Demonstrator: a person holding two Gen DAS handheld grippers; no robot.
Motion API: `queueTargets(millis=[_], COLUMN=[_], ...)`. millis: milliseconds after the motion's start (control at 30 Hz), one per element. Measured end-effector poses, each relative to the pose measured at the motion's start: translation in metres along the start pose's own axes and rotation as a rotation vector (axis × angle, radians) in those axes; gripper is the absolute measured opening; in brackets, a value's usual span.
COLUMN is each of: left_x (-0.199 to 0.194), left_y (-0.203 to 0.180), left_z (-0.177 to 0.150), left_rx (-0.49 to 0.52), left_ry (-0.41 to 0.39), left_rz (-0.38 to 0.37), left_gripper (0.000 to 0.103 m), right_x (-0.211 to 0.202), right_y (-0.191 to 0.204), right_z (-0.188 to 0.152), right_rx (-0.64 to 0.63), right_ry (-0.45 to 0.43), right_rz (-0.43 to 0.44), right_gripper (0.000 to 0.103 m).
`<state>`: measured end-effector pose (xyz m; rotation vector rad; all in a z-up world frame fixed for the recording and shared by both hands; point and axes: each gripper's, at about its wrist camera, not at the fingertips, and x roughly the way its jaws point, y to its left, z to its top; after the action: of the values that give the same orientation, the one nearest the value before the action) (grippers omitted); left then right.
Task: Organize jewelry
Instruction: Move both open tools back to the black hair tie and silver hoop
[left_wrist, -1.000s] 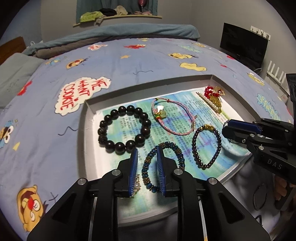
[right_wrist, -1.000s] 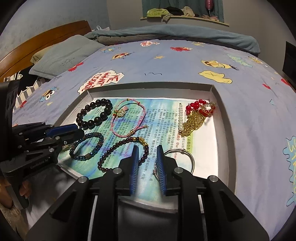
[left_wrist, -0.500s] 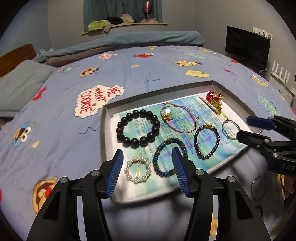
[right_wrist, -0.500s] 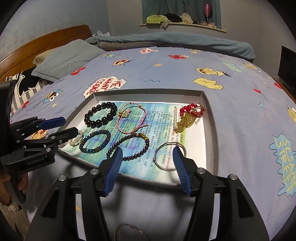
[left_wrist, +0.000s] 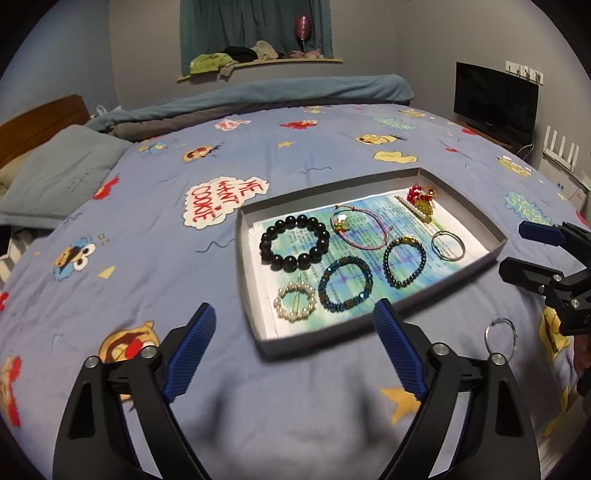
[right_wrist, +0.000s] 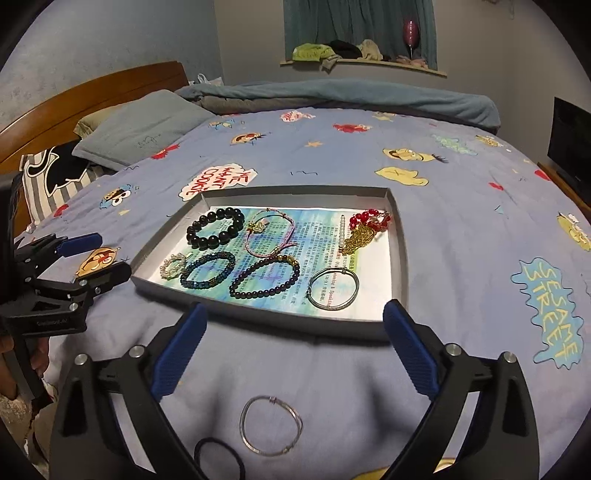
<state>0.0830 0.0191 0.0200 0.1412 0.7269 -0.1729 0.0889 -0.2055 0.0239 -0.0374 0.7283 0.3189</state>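
Shallow grey tray sits on the blue cartoon bedspread, a printed paper lining its floor. Going left to right in the tray:

- Pearl ring brooch at the near left corner.
- Black bead bracelet behind it, by the left wall.
- Blue beaded bracelet along the near edge, just right of the pearls.
- Pink cord bracelet with a gold charm, middle, toward the far wall.
- Dark purple bead bracelet in front of the cord one.
- Silver bangle near the right wall.
- Red bead and gold chain piece in the far right corner, with what may be a pearl strip beside it — too small to be sure.

Off the tray, on the bedspread in front of its near edge: a second silver bangle, and a black hair tie to its left, partly hidden behind the right gripper's finger.

Left gripper hovers before the tray's near left corner; its jaws have just been opening and stand wide, nothing between them. Right gripper hovers before the near edge — jaws also just been opening, spread wide and empty, with the loose bangle lying on the bedspread below and not touched.
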Motion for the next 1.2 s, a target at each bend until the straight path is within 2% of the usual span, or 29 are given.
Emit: queueTargets(millis=[467, 600, 900, 1200], left_x=[-0.042, -0.043, -0.036, -0.027], left_y=[0.007, 0.002, -0.017, -0.060], left_z=[-0.034, -0.045, -0.071, -0.087], left_rx=[-0.055, -0.034, -0.013, 0.027], left_ry=[0.002, 0.018, 0.044, 0.068], left_rz=[0.002, 0.030, 0.025, -0.059], left_gripper=[0.095, 0.095, 0.095, 0.095], right_x=[-0.042, -0.049, -0.047, -0.041], right_y=[-0.001, -0.004, -0.019, -0.021], right_z=[-0.020, -0.030, -0.055, -0.069], right_rx=[-0.025, -0.028, -0.025, -0.014], right_ry=[-0.037, -0.036, 0.005, 0.036], right_rz=[-0.049, -0.066, -0.106, -0.092], right_gripper=[0.097, 0.097, 0.097, 0.097])
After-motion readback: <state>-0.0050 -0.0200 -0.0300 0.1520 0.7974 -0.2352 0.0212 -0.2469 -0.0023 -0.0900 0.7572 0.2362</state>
